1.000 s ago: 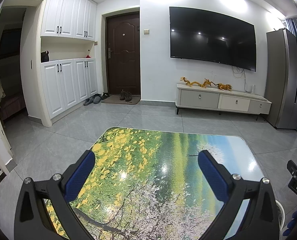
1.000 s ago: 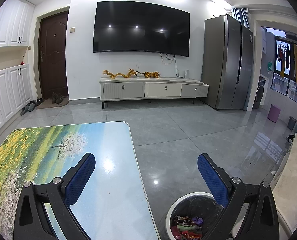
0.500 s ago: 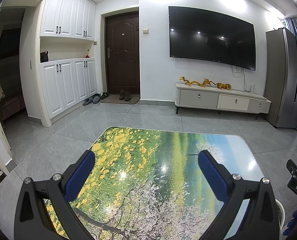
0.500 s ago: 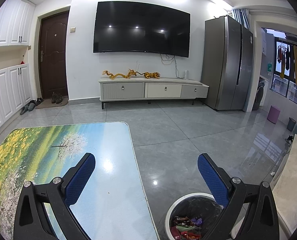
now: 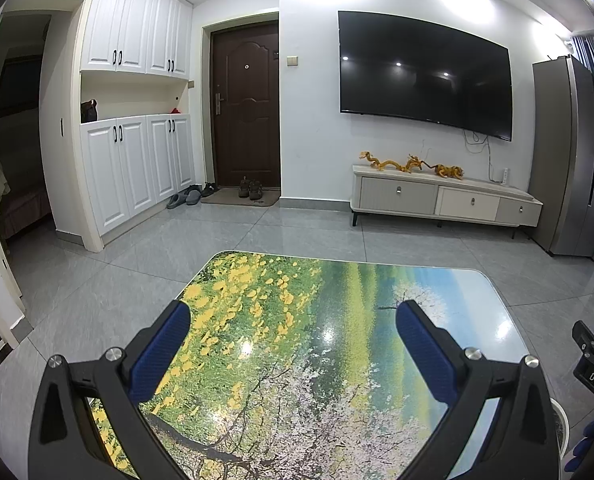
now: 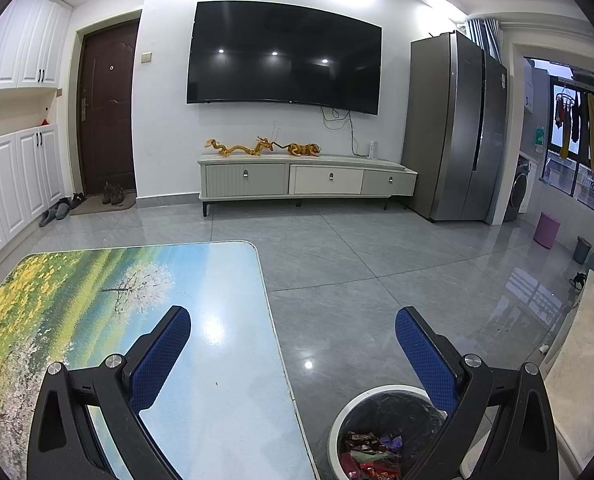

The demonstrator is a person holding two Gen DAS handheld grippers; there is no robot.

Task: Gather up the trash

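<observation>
Your right tool (image 6: 293,332) is wide open and empty, same as the left tool (image 5: 293,334); the bin (image 6: 339,426) with wrappers (image 6: 371,456) sits at 5 o'clock, and the counter (image 6: 225,360) looks clear.

The desk (image 6: 225,380) carries a printed landscape: yellow flowers, green fields, pale blossom, blue sky. The bin (image 6: 339,420) is white with a black liner (image 6: 389,412); bright wrappers (image 6: 369,456) lie inside.
</observation>
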